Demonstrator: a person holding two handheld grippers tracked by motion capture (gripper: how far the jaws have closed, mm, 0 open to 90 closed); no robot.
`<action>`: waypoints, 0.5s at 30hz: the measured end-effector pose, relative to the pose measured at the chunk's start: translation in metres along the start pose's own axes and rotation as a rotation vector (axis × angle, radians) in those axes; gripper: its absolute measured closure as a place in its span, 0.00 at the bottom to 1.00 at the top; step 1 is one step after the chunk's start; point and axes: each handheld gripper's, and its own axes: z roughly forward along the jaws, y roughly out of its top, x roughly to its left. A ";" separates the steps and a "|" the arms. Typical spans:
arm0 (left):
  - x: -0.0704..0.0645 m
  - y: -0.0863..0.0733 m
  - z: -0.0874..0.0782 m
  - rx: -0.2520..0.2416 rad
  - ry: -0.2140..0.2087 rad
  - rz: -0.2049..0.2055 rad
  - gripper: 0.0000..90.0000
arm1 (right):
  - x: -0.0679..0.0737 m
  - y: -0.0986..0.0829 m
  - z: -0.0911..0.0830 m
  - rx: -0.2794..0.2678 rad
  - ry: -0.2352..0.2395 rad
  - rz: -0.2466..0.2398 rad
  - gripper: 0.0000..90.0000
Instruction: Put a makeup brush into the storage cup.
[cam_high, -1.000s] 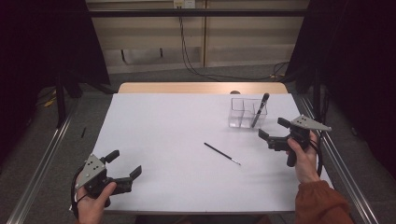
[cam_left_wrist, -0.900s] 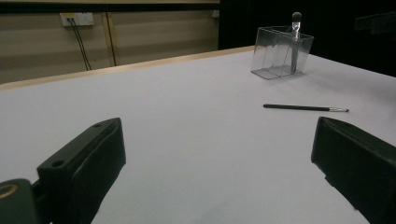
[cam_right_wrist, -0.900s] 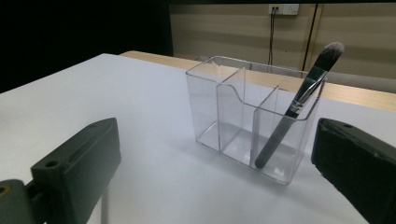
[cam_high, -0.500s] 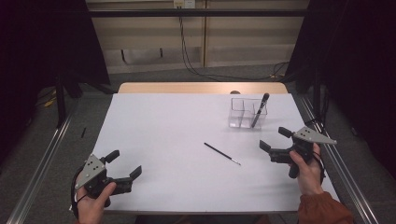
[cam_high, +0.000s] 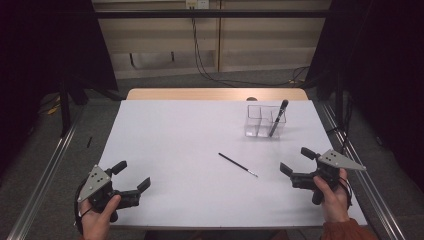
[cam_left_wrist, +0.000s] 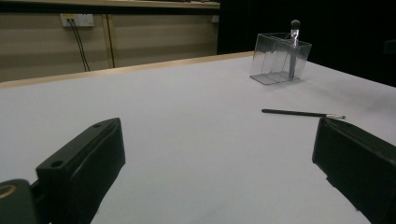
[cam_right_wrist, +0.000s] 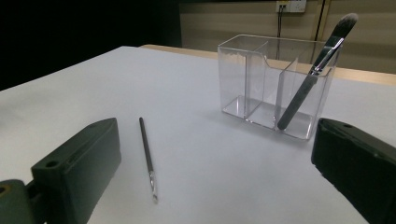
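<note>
A thin black brush (cam_high: 238, 164) (cam_left_wrist: 302, 113) (cam_right_wrist: 147, 156) lies flat on the white table (cam_high: 190, 140), right of its middle. A clear divided holder (cam_high: 265, 121) (cam_left_wrist: 279, 58) (cam_right_wrist: 275, 84) stands at the back right with a thick makeup brush (cam_high: 278, 118) (cam_right_wrist: 312, 70) leaning in its right compartment. My left gripper (cam_high: 131, 177) rests open at the front left, nothing between its jaws. Near the table's right edge my right gripper (cam_high: 295, 161) is open and bare, close to the thin brush's tip.
A wooden strip (cam_high: 215, 94) runs along the table's far edge. Metal rails (cam_high: 45, 175) flank the table on both sides. Cables (cam_high: 200, 55) hang down the back wall.
My right gripper has drawn back toward the front of the table, away from the clear holder. The left gripper has stayed in place.
</note>
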 end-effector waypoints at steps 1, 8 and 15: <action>0.000 0.000 0.000 -0.002 -0.003 0.001 0.03 | 0.000 -0.001 -0.001 0.004 0.002 -0.005 0.01; -0.003 0.001 -0.003 -0.004 -0.007 0.030 0.02 | 0.005 -0.015 -0.013 0.018 -0.005 -0.010 0.01; -0.003 0.000 -0.003 0.000 -0.012 0.039 0.02 | 0.003 -0.017 -0.020 0.007 -0.007 0.001 0.01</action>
